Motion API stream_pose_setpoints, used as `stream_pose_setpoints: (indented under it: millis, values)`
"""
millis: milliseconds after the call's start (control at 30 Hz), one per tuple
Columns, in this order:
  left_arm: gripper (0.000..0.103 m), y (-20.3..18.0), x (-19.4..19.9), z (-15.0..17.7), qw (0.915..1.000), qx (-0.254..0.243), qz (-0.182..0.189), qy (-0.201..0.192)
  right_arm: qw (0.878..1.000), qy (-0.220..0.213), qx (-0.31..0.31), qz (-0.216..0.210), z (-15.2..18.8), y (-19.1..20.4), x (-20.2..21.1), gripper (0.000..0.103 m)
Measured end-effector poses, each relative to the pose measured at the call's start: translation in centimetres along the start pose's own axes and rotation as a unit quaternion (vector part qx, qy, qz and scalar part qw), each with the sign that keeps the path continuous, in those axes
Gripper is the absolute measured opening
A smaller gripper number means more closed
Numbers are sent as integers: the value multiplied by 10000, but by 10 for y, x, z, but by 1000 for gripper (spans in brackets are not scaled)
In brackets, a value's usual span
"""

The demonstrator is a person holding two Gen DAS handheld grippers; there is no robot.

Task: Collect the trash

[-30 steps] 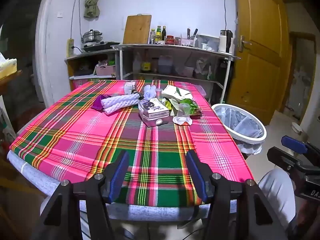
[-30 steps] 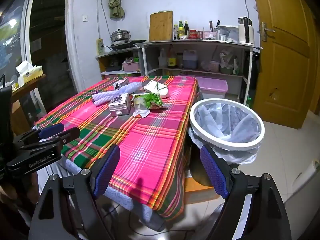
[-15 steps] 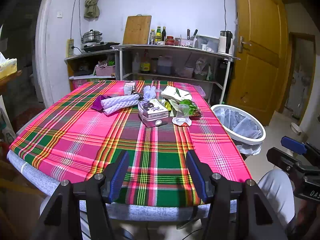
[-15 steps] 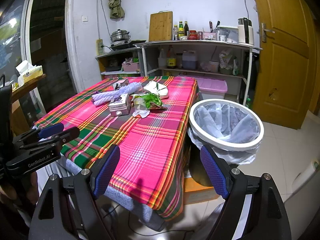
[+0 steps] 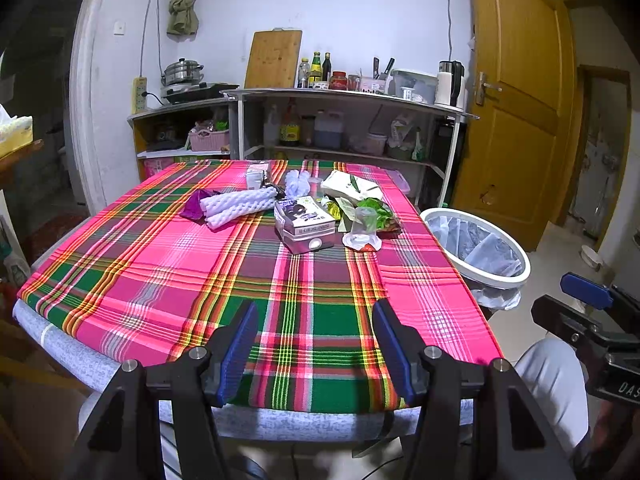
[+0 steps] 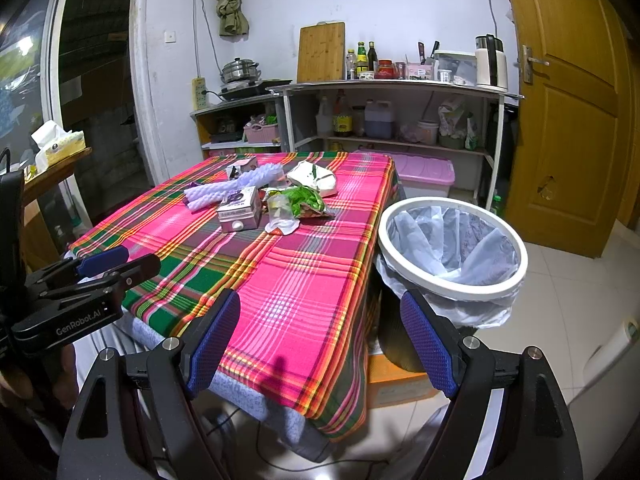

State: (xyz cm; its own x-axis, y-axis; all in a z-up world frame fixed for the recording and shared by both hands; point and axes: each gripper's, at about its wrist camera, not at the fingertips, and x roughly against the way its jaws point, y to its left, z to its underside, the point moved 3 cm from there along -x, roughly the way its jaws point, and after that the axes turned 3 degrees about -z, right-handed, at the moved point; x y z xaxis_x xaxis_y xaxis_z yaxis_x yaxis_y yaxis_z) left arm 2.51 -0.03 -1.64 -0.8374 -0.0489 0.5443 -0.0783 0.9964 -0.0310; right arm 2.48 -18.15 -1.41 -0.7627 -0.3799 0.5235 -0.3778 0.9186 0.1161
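Observation:
Trash lies in a heap at the far middle of the plaid tablecloth (image 5: pixel 168 264): white foam sleeves (image 5: pixel 236 205), a small carton (image 5: pixel 305 227), a clear plastic cup (image 5: pixel 363 224), green leaves (image 5: pixel 376 209) and a white paper bag (image 5: pixel 352 187). The same heap shows in the right wrist view, with the carton (image 6: pixel 239 211) and the leaves (image 6: pixel 301 199). A white bin with a plastic liner (image 6: pixel 452 249) stands at the table's right side. My left gripper (image 5: pixel 316 350) hangs open over the near table edge, holding nothing. My right gripper (image 6: pixel 320 344) is open and empty above the table's near right corner.
Kitchen shelves (image 5: pixel 344 120) with bottles, a kettle and a cutting board stand behind the table. A wooden door (image 6: pixel 572 112) is on the right. A pink lidded box (image 6: pixel 428 174) sits on the floor beyond the bin. A tissue box (image 6: pixel 60 146) rests on a side table at left.

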Motion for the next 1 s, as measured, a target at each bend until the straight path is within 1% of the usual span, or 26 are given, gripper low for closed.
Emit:
stream_pose_setpoints:
  millis: [33, 300, 367, 1000]
  values:
    - [59, -6, 3, 0, 10000, -6, -2, -1, 10000, 7, 2, 0, 0, 0, 0, 83]
    - [59, -8, 2, 1, 10000, -2, 1, 0, 10000, 6, 5, 4, 0, 0, 0, 83]
    - [59, -13, 1, 2, 10000, 3, 4, 2, 10000, 4, 3, 1, 0, 0, 0, 83]
    - [59, -11, 2, 3, 10000, 10, 16, 13, 10000, 9, 6, 5, 0, 0, 0, 83]
